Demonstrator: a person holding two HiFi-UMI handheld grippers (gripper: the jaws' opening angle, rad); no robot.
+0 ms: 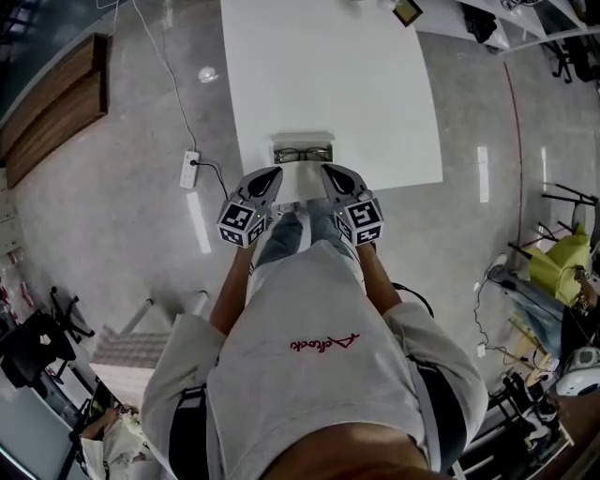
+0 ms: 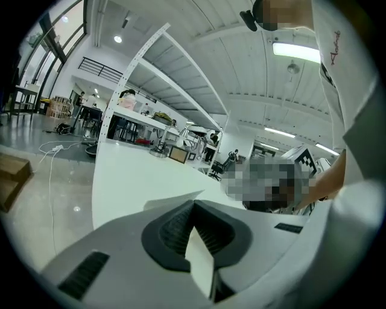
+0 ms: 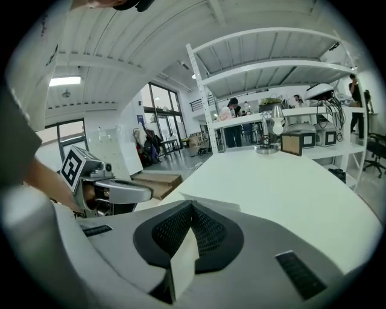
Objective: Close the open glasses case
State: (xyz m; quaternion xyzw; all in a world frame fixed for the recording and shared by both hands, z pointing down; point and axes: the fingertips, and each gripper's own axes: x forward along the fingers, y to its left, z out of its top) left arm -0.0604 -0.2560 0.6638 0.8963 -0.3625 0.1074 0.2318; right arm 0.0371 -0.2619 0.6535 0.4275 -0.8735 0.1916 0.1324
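Since the open glasses case (image 1: 302,152) lies at the near edge of the white bench (image 1: 375,94), with dark-framed glasses (image 1: 302,156) seen inside it, the left gripper (image 1: 275,174) and the right gripper (image 1: 326,171) are held just short of it, one at each side, angled inward and slightly down. This placement is judged to suit a push on the lid from both ends at once. In each gripper view the jaws are seen drawn together at the tips with nothing caught between them, which fits pressing rather than pinching. A pale flap (image 3: 212,201) shows just beyond the right gripper's tips and is taken to be the case's lid, though this cannot be confirmed. The rest of the bench is mostly bare; only a small framed object (image 1: 407,11) is seen at its far edge, well apart. A power strip (image 1: 190,169) with its cable lies on the floor beside the bench. Nothing is seen between the grippers and the case.
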